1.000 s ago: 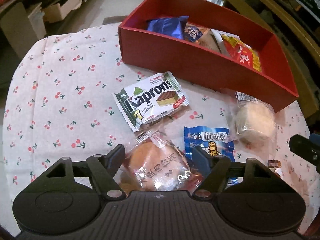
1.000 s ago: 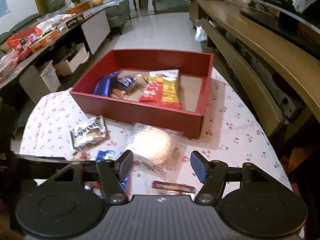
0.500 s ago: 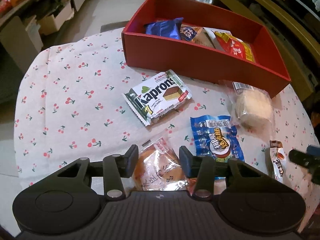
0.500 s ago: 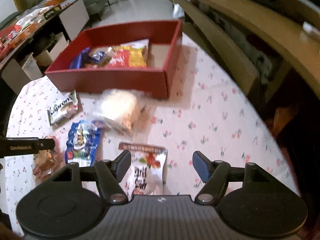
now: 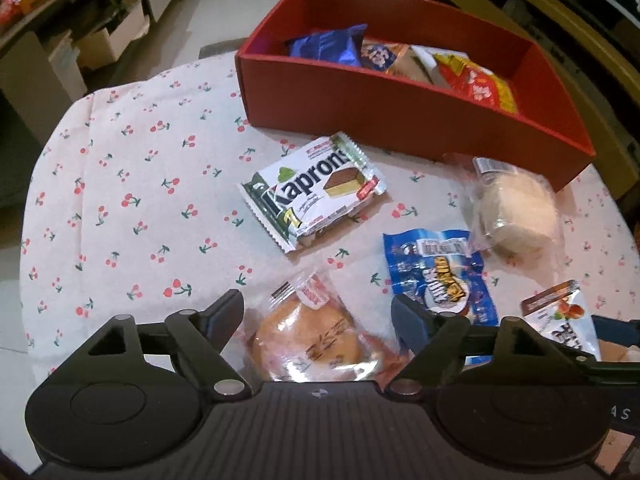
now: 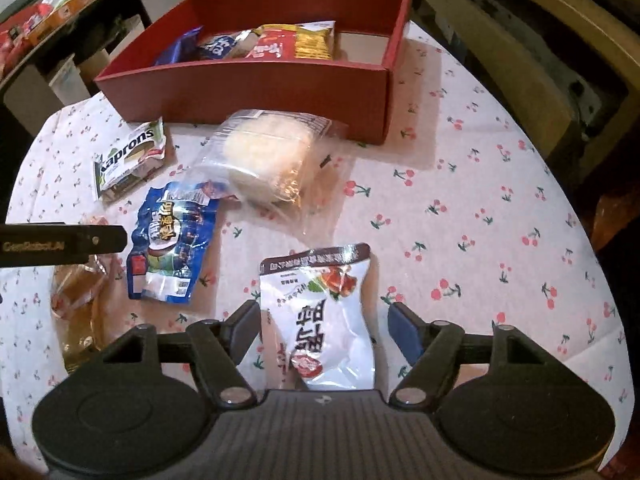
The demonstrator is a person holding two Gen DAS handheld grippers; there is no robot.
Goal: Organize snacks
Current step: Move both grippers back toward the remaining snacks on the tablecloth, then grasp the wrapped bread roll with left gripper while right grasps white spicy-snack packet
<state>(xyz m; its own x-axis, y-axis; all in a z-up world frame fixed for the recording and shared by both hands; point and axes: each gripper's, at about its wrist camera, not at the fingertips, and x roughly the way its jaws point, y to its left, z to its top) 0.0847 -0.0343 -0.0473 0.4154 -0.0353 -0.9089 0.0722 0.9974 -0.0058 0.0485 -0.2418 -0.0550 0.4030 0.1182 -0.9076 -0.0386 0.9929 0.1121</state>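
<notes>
A golden bun in a clear wrapper (image 5: 312,344) lies on the cherry-print cloth between the fingers of my left gripper (image 5: 316,312). Its jaws are opening and the pads stand clear of the wrapper. My right gripper (image 6: 324,320) is open low over a white packet with red fruit print (image 6: 320,312), which lies between its fingers. The red box (image 5: 400,120) at the back holds several snack packets. In front of it lie a Kaprons wafer (image 5: 316,192), a blue packet (image 5: 436,276) and a pale round cake in clear wrap (image 5: 512,212).
The round table's cloth (image 6: 480,200) is bare on the right side of the right wrist view. A wooden bench (image 6: 520,40) runs behind the table. Shelves and cardboard boxes (image 5: 100,40) stand on the floor at the far left.
My left gripper squeezed in on the bun packet half a second ago and has spread wide again. My right gripper came down over the white packet, which now lies between its fingers.
</notes>
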